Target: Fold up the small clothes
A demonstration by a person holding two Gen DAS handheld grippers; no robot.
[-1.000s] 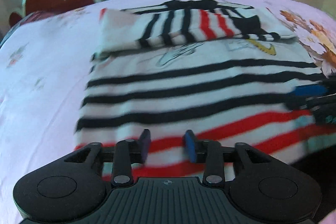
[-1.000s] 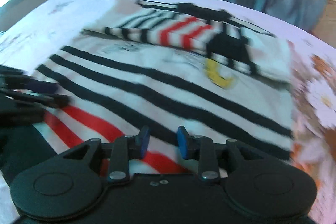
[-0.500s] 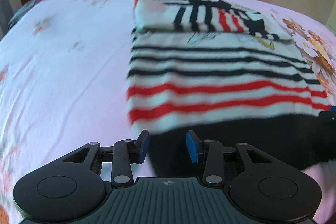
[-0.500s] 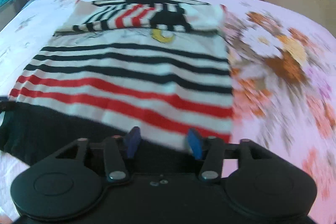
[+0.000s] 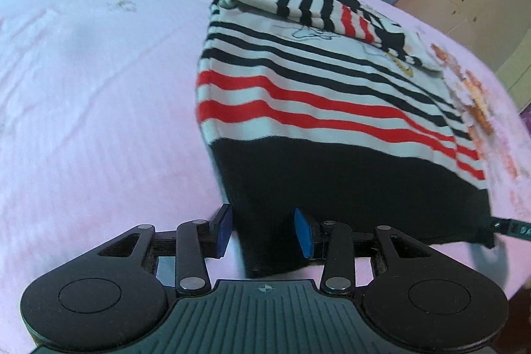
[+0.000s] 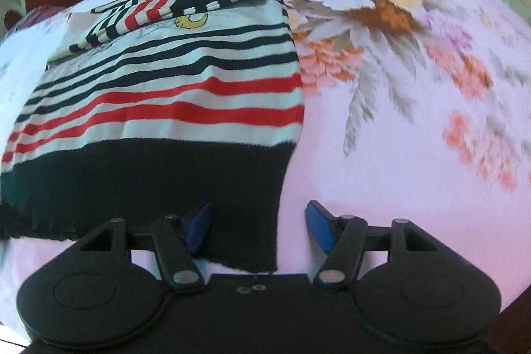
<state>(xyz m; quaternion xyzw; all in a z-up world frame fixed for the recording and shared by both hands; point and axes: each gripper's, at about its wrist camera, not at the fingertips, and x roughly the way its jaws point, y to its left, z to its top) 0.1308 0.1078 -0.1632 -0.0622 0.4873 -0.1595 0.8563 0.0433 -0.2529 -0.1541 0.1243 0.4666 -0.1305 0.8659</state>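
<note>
Both tongs (image 5: pixel 262 234) (image 6: pixel 257 226) gape, right just widened, over sweater (image 5: pixel 332 108) on pink bedsheet (image 5: pixel 99 88), perhaps untouched.

A small knit sweater (image 5: pixel 318 95) lies flat on the pink bed (image 5: pixel 99 88), white with thin black stripes across the chest, two red stripes below them and a wide black hem band nearest the cameras. Its sleeves (image 6: pixel 166 5), striped the same way, are folded across the top of the body. A yellow motif (image 6: pixel 190 20) peeks from under them.
</note>
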